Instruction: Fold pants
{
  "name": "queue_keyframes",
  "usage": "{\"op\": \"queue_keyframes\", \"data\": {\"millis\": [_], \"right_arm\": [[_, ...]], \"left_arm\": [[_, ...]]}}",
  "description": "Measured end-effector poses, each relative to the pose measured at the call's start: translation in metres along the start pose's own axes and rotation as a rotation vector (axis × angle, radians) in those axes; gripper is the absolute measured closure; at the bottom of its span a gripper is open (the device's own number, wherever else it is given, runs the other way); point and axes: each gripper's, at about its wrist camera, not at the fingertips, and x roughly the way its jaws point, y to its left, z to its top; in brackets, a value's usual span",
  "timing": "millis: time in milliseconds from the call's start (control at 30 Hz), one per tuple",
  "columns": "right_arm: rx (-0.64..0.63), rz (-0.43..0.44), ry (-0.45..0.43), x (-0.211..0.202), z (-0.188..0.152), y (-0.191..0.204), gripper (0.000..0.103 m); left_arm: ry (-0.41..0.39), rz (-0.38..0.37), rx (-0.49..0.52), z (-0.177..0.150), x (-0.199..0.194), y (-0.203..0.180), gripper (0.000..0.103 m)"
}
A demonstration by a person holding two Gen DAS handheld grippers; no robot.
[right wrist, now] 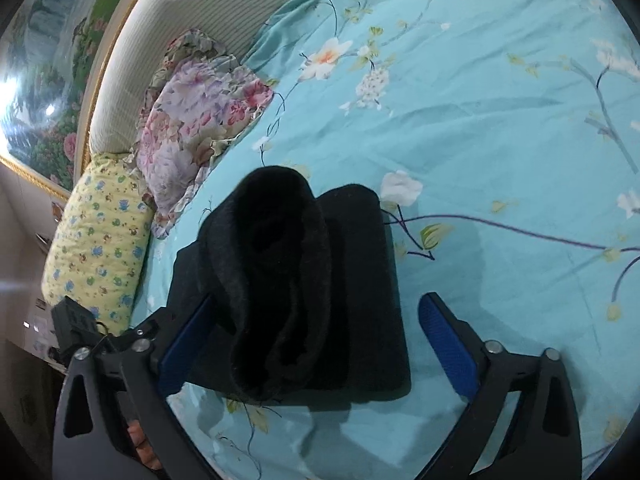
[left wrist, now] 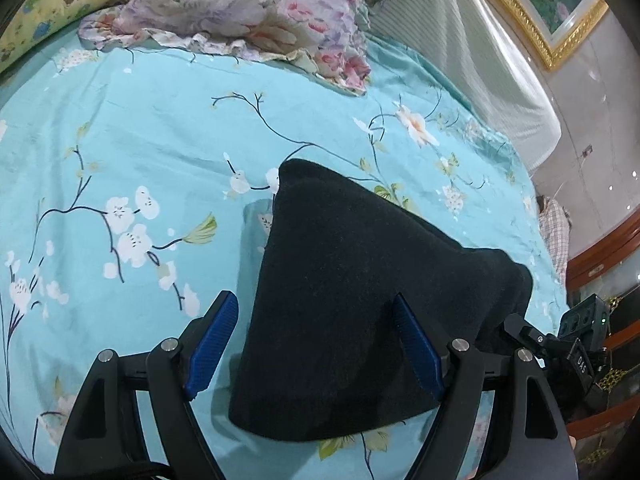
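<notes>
The black pants lie folded into a compact bundle on the turquoise floral bedsheet. My left gripper is open, its blue pads on either side of the bundle's near end. In the right wrist view the pants show as a flat folded layer with a raised, rolled fold on top. My right gripper is open wide, with the left blue pad against the bundle's side and the right pad clear of it over the sheet.
A floral quilt and a yellow patterned pillow lie at the head of the bed by the striped headboard. A gold-framed picture hangs on the wall. The bed edge and wooden furniture are at the right.
</notes>
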Motion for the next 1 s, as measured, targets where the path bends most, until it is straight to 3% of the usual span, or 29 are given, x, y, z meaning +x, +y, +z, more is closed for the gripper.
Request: {"op": "queue_keyframes", "data": {"millis": [233,467,633,800,1000], "right_arm": [[0.001,0.05,0.028,0.012,-0.001,-0.019,0.033],[-0.013,0.095,0.038,0.01,0.0,-0.024,0.043],[-0.039,0.104,0.03,0.008,-0.002,-0.019,0.05],[-0.07,0.099,0.014,0.004,-0.004,-0.01,0.055],[-0.115,0.09,-0.009,-0.006,-0.006,0.007,0.057]], "left_arm": [[0.031,-0.013,-0.018,0.005,0.021,0.001,0.02],[0.031,-0.026,-0.037,0.004,0.036,0.001,0.018],[0.023,-0.031,-0.026,0.003,0.037,-0.004,0.032],[-0.002,-0.017,-0.005,0.0,0.026,-0.009,0.052],[-0.05,0.009,0.048,-0.004,0.004,-0.02,0.059]]}}
